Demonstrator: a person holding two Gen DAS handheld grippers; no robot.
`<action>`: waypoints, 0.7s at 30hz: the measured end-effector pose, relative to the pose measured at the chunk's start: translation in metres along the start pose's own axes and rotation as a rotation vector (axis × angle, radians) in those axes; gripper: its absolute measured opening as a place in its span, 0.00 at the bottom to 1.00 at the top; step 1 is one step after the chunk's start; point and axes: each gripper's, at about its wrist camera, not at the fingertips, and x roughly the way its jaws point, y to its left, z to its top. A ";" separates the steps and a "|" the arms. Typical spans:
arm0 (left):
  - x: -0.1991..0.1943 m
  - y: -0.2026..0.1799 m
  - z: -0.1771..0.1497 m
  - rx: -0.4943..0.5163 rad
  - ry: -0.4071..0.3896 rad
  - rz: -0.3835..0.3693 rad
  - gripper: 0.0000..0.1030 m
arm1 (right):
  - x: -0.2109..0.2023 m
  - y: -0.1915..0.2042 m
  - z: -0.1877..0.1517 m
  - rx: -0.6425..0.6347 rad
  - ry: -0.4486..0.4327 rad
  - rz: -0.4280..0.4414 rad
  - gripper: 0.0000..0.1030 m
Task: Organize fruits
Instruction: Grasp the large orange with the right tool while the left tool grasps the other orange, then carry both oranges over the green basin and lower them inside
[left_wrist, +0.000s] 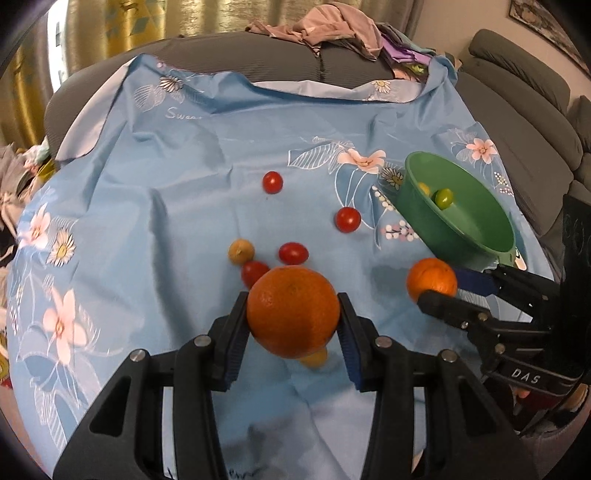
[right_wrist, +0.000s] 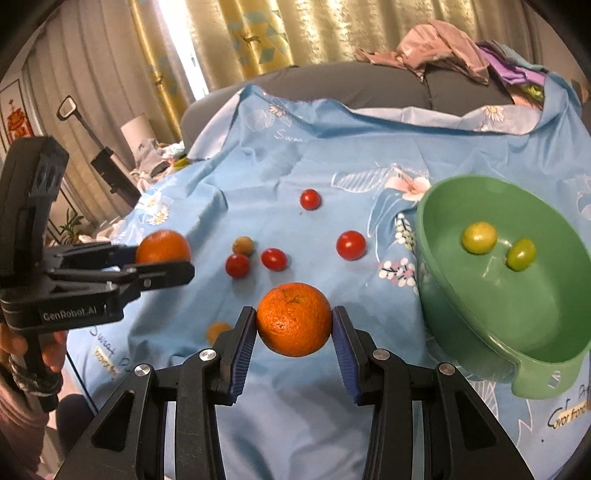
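Note:
My left gripper (left_wrist: 293, 314) is shut on a large orange (left_wrist: 293, 311) and holds it above the blue floral cloth (left_wrist: 166, 192). My right gripper (right_wrist: 294, 321) is shut on a smaller orange (right_wrist: 294, 318), to the left of the green bowl (right_wrist: 546, 325). The bowl holds two yellow-green fruits (right_wrist: 478, 237). Several red cherry tomatoes (right_wrist: 351, 244) and a brown round fruit (right_wrist: 243, 245) lie on the cloth ahead. A small yellow-orange fruit (left_wrist: 314, 357) lies under the left gripper. Each gripper shows in the other's view: the right (left_wrist: 437, 282) and the left (right_wrist: 162, 258).
The cloth covers a grey sofa (left_wrist: 277, 62) with a pile of clothes (left_wrist: 332, 29) on its back. Curtains (right_wrist: 277, 33) hang behind. The bowl has a handle (right_wrist: 535, 380) at its near edge. Clutter sits off the cloth's left edge (right_wrist: 155, 155).

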 end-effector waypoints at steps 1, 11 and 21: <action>-0.003 0.000 -0.003 -0.006 -0.002 0.001 0.43 | -0.002 0.002 0.000 -0.003 -0.004 0.001 0.42; -0.027 -0.005 -0.011 -0.003 -0.025 0.026 0.43 | -0.021 0.014 -0.002 -0.027 -0.047 0.018 0.42; -0.042 -0.019 -0.006 0.031 -0.057 0.034 0.43 | -0.034 0.014 0.000 -0.032 -0.092 0.028 0.42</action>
